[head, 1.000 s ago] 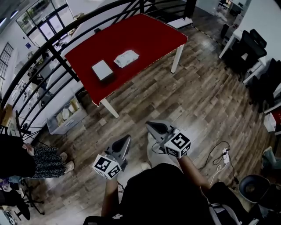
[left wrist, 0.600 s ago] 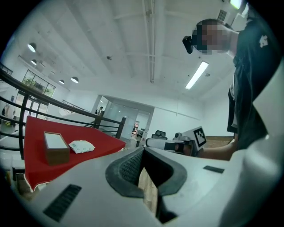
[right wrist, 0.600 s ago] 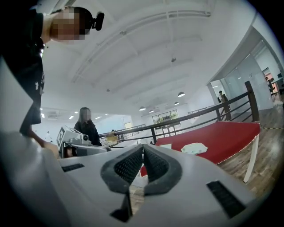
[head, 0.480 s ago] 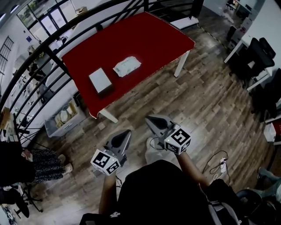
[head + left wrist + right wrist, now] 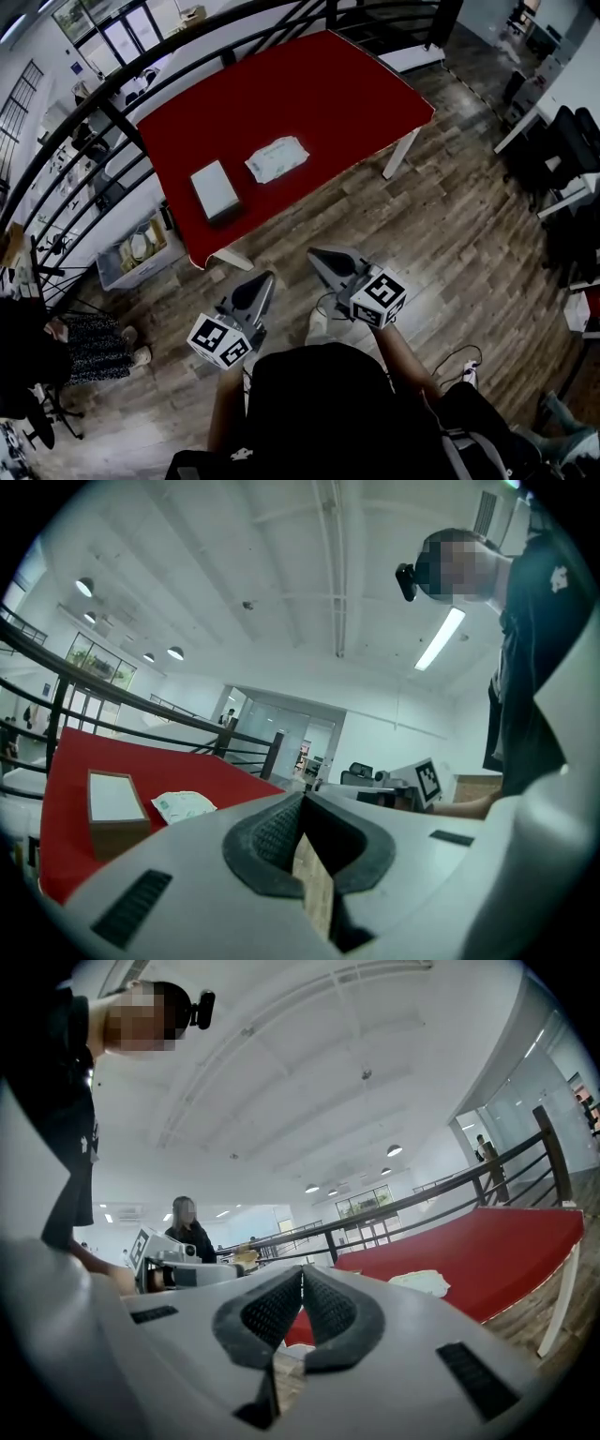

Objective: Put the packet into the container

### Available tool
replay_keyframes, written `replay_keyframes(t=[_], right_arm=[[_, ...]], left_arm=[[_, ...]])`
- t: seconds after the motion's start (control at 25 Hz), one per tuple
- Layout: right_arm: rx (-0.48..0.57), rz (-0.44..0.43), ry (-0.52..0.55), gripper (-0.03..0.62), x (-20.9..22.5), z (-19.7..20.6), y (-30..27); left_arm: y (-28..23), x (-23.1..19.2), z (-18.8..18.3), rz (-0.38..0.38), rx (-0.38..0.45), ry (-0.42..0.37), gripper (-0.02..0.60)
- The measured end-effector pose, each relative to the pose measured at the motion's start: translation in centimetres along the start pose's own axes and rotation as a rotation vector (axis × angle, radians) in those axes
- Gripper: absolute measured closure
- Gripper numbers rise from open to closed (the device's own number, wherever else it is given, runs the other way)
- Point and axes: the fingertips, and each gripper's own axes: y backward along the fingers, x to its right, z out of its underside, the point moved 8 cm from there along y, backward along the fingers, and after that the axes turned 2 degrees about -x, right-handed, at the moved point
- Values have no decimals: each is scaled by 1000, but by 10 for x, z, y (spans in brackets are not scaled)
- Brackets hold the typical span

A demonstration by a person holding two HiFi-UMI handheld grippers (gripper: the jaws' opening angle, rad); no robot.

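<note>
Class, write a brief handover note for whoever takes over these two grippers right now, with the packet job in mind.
Left gripper: shut, empty. Right gripper: shut, empty. Both are over the floor, short of the red table.
Packet lies on the table beside the container, not touching it.
Done: nothing yet.
Left: reach the table, open a gripper, grasp the packet, put it into the container.

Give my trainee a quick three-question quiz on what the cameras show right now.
1. True or false: the packet is already inside the container.
2. The left gripper and right gripper are: A open; B shut and empty; C shut on the packet.
3. Fill in: the packet and container lie on a ___ table.
Key: 1 false; 2 B; 3 red.
</note>
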Motion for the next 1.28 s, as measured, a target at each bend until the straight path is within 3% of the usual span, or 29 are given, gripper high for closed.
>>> replay_keyframes(t=[0.24, 0.48, 1.04, 1.28], right_arm=[[-33, -43, -14, 574, 24, 1, -20], [-55, -80, -4, 572, 33, -2, -55], [-55, -22, -14, 572, 89, -18, -145], [-89, 12, 38, 572, 117, -35, -187]], left_arm=[[-18, -7, -6, -16, -2, 11, 577], [-14, -39, -11, -76, -2, 24, 577], [-52, -148, -39, -23, 0, 38, 577], [-60, -200, -56, -49, 14, 55, 577]])
